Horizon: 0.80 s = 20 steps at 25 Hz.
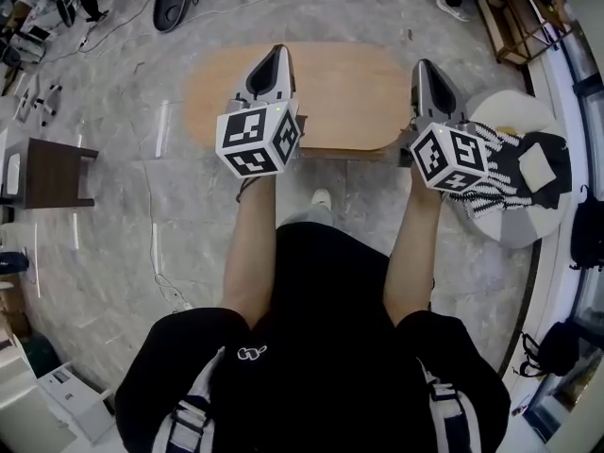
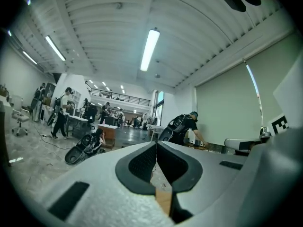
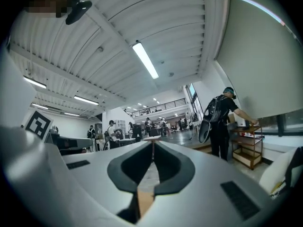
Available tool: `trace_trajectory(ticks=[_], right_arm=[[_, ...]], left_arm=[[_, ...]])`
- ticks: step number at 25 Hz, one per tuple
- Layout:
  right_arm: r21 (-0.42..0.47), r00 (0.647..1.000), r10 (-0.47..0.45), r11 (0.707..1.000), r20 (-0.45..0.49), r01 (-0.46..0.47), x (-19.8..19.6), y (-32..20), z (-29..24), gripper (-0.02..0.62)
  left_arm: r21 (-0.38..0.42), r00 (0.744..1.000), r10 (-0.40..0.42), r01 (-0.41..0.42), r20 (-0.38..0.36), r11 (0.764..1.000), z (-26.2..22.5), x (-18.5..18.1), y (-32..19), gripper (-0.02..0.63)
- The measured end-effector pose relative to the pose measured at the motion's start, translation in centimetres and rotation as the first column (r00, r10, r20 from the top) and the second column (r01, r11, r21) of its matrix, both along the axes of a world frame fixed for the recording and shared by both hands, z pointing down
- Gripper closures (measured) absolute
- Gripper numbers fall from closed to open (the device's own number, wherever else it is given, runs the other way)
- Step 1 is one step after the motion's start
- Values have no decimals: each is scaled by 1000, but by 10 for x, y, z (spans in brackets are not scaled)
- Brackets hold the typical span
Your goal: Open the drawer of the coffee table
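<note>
Left tongs (image 1: 278, 55), right tongs (image 1: 425, 66) closed, empty, by coffee table (image 1: 330, 92), dark stool (image 1: 52, 173) left, white pouffe (image 1: 500, 111) right

The right hand-held gripper (image 3: 152, 144) has its jaws pressed together, empty. A person (image 3: 221, 122) stands at a wooden shelf (image 3: 247, 148).

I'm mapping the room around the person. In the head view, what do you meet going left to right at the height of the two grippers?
dark side table → left gripper → right gripper → white round table carrying a striped cloth → black bag at the right edge
</note>
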State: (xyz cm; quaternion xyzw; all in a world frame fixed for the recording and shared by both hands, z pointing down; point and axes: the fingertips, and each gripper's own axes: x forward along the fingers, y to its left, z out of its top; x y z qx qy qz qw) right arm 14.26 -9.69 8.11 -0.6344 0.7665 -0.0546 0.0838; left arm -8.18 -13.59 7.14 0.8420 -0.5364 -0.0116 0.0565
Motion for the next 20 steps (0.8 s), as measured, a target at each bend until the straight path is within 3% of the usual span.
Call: trace_trajectory(ticks=[10,20], right_arm=[[-17,998,-23,1000,-62,22,-25,-94,-11,581],[-52,996,1,999,-85,-6,-26,-121,-3,581]], left_arm=[[-16,999,25,-26,-43,1000,0,-8,-95,597],[-47,997,50,-52,-53,998,14,-11,-130,597]])
